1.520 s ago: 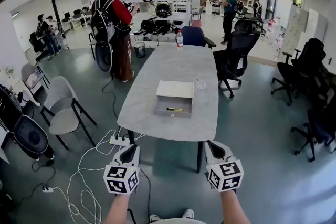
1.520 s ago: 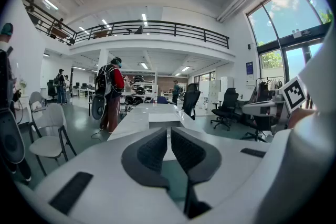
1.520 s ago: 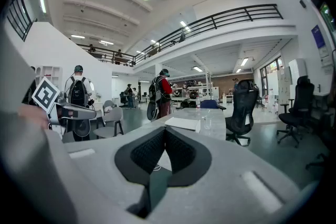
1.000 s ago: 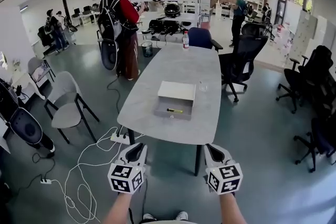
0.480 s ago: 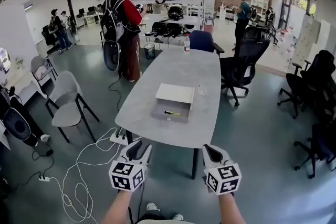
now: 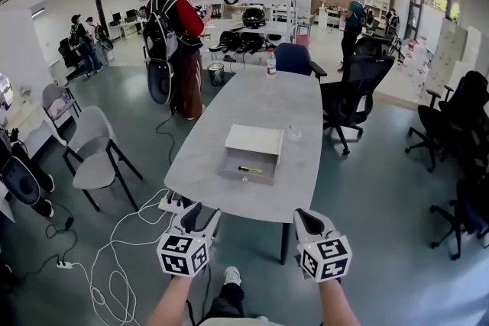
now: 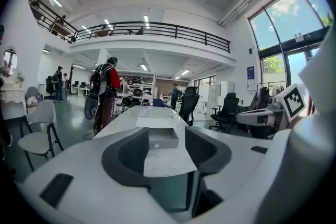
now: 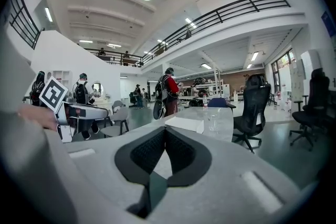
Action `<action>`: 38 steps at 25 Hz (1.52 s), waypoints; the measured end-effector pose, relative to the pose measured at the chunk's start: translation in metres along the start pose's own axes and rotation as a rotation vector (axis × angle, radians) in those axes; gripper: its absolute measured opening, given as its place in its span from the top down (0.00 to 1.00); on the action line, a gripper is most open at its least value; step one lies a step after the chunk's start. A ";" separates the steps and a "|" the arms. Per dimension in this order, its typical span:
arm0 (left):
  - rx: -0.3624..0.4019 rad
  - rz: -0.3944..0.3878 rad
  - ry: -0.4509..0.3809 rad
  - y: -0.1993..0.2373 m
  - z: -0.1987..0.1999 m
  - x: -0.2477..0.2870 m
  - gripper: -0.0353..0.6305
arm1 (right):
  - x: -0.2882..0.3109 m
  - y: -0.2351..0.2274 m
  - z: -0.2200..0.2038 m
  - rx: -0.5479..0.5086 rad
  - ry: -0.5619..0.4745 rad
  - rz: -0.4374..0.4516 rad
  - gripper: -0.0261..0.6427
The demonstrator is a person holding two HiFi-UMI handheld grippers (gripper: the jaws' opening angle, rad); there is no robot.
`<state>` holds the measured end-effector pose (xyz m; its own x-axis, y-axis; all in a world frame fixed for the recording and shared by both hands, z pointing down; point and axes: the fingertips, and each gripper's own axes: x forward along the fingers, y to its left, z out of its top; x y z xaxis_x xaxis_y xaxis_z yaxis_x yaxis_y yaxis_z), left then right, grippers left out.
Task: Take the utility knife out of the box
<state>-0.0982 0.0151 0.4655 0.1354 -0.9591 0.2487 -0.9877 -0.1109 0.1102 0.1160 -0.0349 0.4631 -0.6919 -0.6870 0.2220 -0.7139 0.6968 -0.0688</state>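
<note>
A shallow grey box [image 6: 250, 156] with its white lid [image 6: 254, 139] behind it sits near the front end of a long grey table [image 6: 229, 191]. The yellow utility knife [image 6: 250, 170] lies inside the box. Both grippers hover over the floor short of the table's edge, well apart from the box. My left gripper [image 6: 200, 217] has its jaws opening with nothing between them; in the left gripper view [image 7: 167, 147] the box [image 7: 163, 137] shows far ahead through the gap. My right gripper [image 6: 307, 221] is shut and empty, its fingertips touching in the right gripper view [image 8: 165, 136].
A clear glass [image 6: 295, 133] stands right of the box, a water bottle [image 6: 270, 62] at the table's far end. A grey chair [image 6: 95, 156] is on the left, a black office chair [image 6: 353, 91] on the right. Cables [image 6: 114, 256] trail across the floor. A person with a backpack [image 6: 177, 34] stands beyond.
The left gripper's jaws have gone from shut to wide apart. Both grippers and the viewpoint have come a little closer to the table. The right gripper stays shut.
</note>
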 end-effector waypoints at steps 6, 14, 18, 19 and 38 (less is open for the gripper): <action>-0.012 -0.027 0.014 0.019 0.004 0.040 0.64 | 0.040 -0.016 0.006 -0.002 0.007 -0.009 0.95; -0.015 -0.066 0.042 0.054 0.017 0.100 0.63 | 0.102 -0.035 0.021 0.001 0.028 -0.035 0.95; -0.008 -0.095 0.059 0.068 0.024 0.132 0.63 | 0.130 -0.050 0.032 0.009 0.032 -0.062 0.95; -0.007 -0.102 0.064 0.072 0.026 0.139 0.63 | 0.137 -0.052 0.034 0.010 0.034 -0.068 0.95; 0.186 -0.361 0.248 0.097 0.004 0.243 0.63 | 0.229 -0.074 0.047 -0.008 0.104 -0.155 0.95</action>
<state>-0.1617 -0.2301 0.5328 0.4651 -0.7617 0.4510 -0.8680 -0.4924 0.0635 0.0052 -0.2532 0.4734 -0.5583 -0.7617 0.3288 -0.8102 0.5858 -0.0186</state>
